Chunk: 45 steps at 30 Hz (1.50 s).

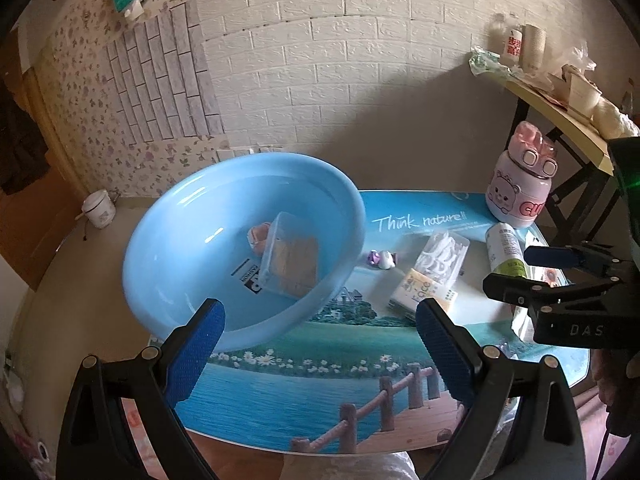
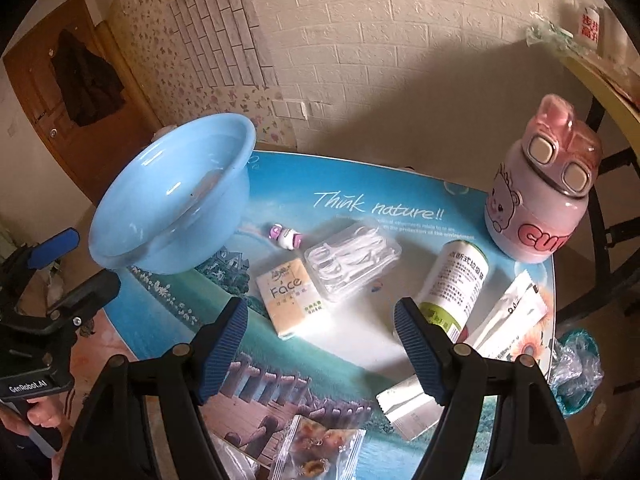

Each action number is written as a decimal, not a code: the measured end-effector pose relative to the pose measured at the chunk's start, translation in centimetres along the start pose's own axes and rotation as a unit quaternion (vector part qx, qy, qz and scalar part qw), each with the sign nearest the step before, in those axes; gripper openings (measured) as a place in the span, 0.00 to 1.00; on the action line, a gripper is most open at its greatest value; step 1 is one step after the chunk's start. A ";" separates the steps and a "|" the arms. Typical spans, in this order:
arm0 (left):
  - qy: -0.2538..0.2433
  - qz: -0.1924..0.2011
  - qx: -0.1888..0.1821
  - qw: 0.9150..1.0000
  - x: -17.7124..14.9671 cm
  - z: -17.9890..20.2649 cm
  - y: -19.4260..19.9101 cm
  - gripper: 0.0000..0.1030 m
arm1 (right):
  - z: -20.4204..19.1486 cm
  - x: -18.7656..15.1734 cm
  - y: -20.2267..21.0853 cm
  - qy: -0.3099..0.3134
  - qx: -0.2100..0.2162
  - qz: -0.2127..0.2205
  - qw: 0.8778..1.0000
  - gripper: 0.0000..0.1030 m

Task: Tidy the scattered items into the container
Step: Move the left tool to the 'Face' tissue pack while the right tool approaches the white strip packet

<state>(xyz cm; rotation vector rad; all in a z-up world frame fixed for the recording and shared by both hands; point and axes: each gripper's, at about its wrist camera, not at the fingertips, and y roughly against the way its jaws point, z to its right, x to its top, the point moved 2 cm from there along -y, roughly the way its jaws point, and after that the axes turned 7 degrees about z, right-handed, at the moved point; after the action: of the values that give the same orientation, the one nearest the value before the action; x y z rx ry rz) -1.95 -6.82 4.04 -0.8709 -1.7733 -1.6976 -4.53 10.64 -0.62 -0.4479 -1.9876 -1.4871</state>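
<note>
Blue-padded fingers of the left gripper (image 1: 320,344) stand wide apart with nothing between them, above the near edge of the table (image 1: 280,396). The right gripper (image 2: 320,344) is also spread, holding nothing, over the near right part of the same table.

This round table carries a printed picture: a lake, a wooden pier, white flowers and the words "Think nature!!". On its left side sits the light blue basin (image 1: 192,248), which hangs a little over the table edge. Inside it lie a clear plastic box (image 1: 290,256) and a small pinkish thing that I cannot identify well.

Still outside the basin, in the middle of the table, are a small purple and white toy (image 2: 286,236), a tissue pack (image 2: 290,292) and a clear box of floss picks (image 2: 352,260) just beside it. Further right lies a white and green roll (image 2: 456,284) on its side, with white sachets (image 2: 512,320) near it. A pink bear bottle (image 2: 540,184) stands upright at the far right.

Behind is a white brick-pattern wall (image 1: 320,40), flowered wallpaper to the left, and a brown door (image 2: 60,92) with a dark garment hanging on it.
</note>
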 end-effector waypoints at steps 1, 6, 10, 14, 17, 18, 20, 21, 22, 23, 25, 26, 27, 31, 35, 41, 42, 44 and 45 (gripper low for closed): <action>-0.001 0.000 -0.001 1.000 0.0 0.2 0.0 0.94 | 0.1 -0.1 -0.1 0.003 -0.002 -0.001 1.000 0.75; -0.007 -0.004 -0.005 1.000 -0.3 0.7 -0.1 0.94 | 0.7 -0.4 0.2 0.004 -0.012 0.003 1.000 0.75; -0.008 -0.007 -0.007 1.000 -0.3 1.1 -0.2 0.94 | 1.5 -0.6 0.1 -0.009 -0.021 0.000 1.000 0.75; -0.008 -0.010 -0.010 1.000 -0.5 1.4 -0.5 0.94 | 1.8 -1.0 -0.1 -0.007 -0.021 -0.003 1.000 0.75; -0.011 -0.013 -0.010 1.000 -0.6 1.4 -0.5 0.94 | 1.9 -1.2 -0.2 0.008 -0.032 0.002 0.999 0.75; -0.011 -0.012 -0.010 1.000 -0.6 1.5 -0.5 0.94 | 1.9 -1.2 -0.3 0.013 -0.033 0.002 0.999 0.75; -0.010 -0.012 -0.011 1.000 -0.6 1.5 -0.5 0.94 | 1.9 -1.3 -0.5 0.015 -0.028 -0.003 0.999 0.75; -0.009 -0.012 -0.010 1.000 -0.6 1.4 -0.6 0.94 | 1.9 -1.3 -0.5 0.013 -0.026 -0.004 1.000 0.75; -0.008 -0.013 -0.010 1.000 -0.6 1.5 -0.6 0.94 | 1.8 -1.3 -0.5 0.011 -0.024 -0.004 1.000 0.75; -0.008 -0.013 -0.011 1.000 -0.6 1.5 -0.6 0.94 | 1.8 -1.4 -0.6 0.009 -0.022 -0.005 1.000 0.75; -0.010 -0.014 -0.013 1.000 -0.7 1.7 -0.7 0.94 | 1.8 -1.4 -0.8 0.005 -0.025 -0.009 1.000 0.75; -0.012 -0.014 -0.014 1.000 -0.7 1.8 -0.6 0.94 | 2.0 -1.5 -0.8 0.003 -0.027 -0.011 1.000 0.75; -0.013 -0.014 -0.015 1.000 -0.7 1.8 -0.6 0.94 | 2.1 -1.5 -0.8 0.002 -0.030 -0.012 0.999 0.75; -0.017 -0.016 -0.015 1.000 -0.8 2.1 -0.6 0.94 | 2.9 -1.7 -0.5 -0.008 -0.034 -0.008 0.999 0.75; -0.016 -0.020 -0.018 1.000 -0.9 2.2 -0.9 0.94 | 4.3 -2.0 -0.2 -0.020 -0.041 -0.007 0.999 0.75; -0.023 -0.026 -0.026 0.999 -1.2 3.1 -1.5 0.94 | 6.0 -2.3 0.1 -0.031 -0.050 -0.007 0.998 0.75; -0.024 -0.028 -0.027 0.999 -1.3 3.3 -1.7 0.94 | 6.1 -2.4 0.1 -0.031 -0.052 -0.008 0.998 0.75; -0.025 -0.031 -0.030 0.999 -1.4 3.6 -2.1 0.94 | 6.4 -2.6 0.0 -0.032 -0.054 -0.011 0.998 0.75; -0.027 -0.033 -0.033 0.999 -1.4 3.8 -2.3 0.94 | 6.5 -2.8 -0.2 -0.033 -0.054 -0.013 0.998 0.75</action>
<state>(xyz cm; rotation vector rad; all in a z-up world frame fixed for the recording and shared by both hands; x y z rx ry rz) -2.52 -3.14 1.18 -0.9022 -1.8086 -1.8001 -4.26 17.00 -3.72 -0.5240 -1.9769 -1.6213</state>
